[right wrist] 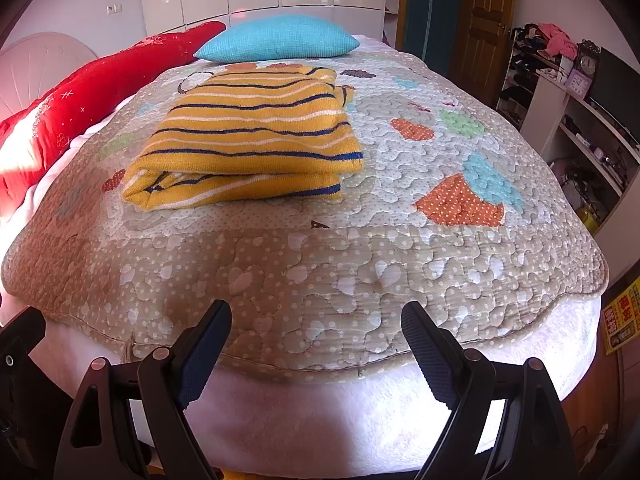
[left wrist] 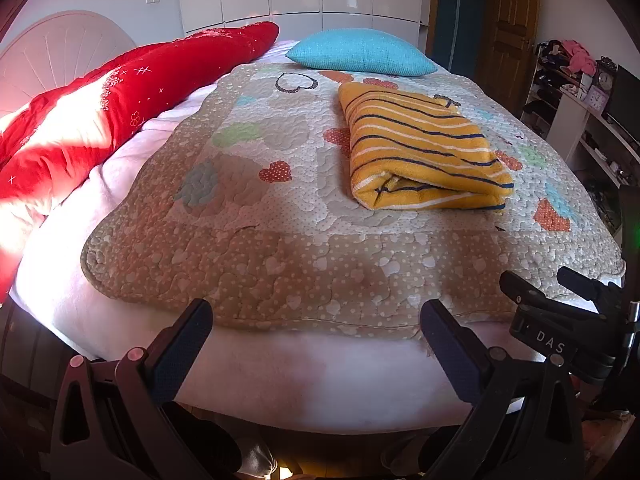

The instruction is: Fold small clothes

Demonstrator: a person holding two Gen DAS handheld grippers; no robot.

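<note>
While I hold both tools at the bed's foot, the yellow striped garment lies folded in a thick stack on the quilt, at about eleven o'clock from my right gripper and one o'clock from my left gripper. Both sets of jaws stand spread wide with nothing between them, well apart from the garment. Turquoise pillow sits beyond at twelve; red duvet runs along nine to ten.
</note>
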